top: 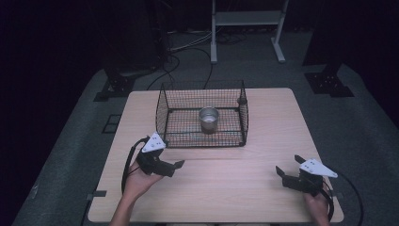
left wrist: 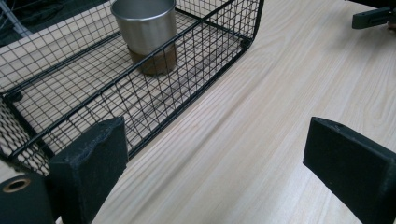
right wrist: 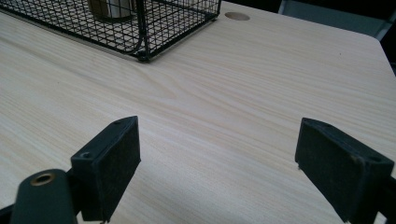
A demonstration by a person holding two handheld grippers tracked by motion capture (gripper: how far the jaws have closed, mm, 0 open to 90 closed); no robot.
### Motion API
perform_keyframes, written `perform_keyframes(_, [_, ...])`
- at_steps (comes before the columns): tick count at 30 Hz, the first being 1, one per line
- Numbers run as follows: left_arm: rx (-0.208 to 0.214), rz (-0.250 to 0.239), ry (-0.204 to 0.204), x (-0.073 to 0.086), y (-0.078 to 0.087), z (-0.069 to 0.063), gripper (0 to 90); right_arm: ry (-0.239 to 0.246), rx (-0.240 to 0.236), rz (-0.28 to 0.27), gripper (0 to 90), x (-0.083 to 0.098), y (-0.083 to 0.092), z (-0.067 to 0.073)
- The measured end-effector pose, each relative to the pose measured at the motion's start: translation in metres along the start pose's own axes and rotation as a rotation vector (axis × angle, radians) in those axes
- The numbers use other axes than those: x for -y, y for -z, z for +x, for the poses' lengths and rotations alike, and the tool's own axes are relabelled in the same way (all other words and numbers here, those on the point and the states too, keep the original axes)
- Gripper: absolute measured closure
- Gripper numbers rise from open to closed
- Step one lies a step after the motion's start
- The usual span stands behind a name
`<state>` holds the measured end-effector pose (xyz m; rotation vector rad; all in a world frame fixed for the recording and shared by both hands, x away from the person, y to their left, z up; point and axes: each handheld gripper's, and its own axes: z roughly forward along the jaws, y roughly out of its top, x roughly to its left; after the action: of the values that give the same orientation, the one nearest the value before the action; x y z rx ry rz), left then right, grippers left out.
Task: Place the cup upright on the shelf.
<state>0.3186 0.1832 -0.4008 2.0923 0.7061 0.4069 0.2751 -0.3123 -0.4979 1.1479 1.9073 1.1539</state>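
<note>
A pale wood counter (top: 263, 141) is filling the middle of the high view, its near edge cut off at the bottom of the frame. A black wire basket (top: 202, 115) is sitting at upper centre, and a steel cup (top: 209, 119) is standing upright inside it; no writing or label can be read on either. The left gripper (top: 173, 168), at lower left just beside the basket's near corner, is holding its fingers wide with nothing between them. The right gripper (top: 288, 169), at lower right, is likewise holding its fingers wide and empty.
</note>
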Motion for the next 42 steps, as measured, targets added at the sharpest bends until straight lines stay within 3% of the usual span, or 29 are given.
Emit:
perform_keyframes(7, [0.008, 0.000, 0.023, 0.014, 0.002, -0.001, 5.6, -0.003, 0.001, -0.001, 13.4, 0.000, 0.000, 0.000])
perform_keyframes(24, [-0.031, -0.020, 0.058, 0.034, 0.016, -0.002, 5.5, -0.005, 0.002, 0.003, 13.4, 0.000, 0.000, 0.000])
perform_keyframes(27, [-0.022, -0.053, 0.082, 0.039, 0.022, -0.005, 5.5, -0.001, 0.002, 0.005, 13.4, 0.000, 0.000, 0.000])
perform_keyframes(36, [-0.058, -0.058, 0.083, 0.052, 0.031, -0.008, 5.5, -0.008, 0.002, 0.005, 13.4, 0.000, 0.000, 0.000])
perform_keyframes(39, [-0.040, -0.093, 0.106, 0.061, 0.034, -0.007, 3.7, -0.002, 0.004, 0.007, 13.4, 0.000, 0.000, 0.001])
perform_keyframes(42, [-0.073, -0.133, 0.133, 0.074, 0.037, -0.006, 3.6, 0.001, 0.004, 0.008, 13.4, 0.000, 0.000, 0.001])
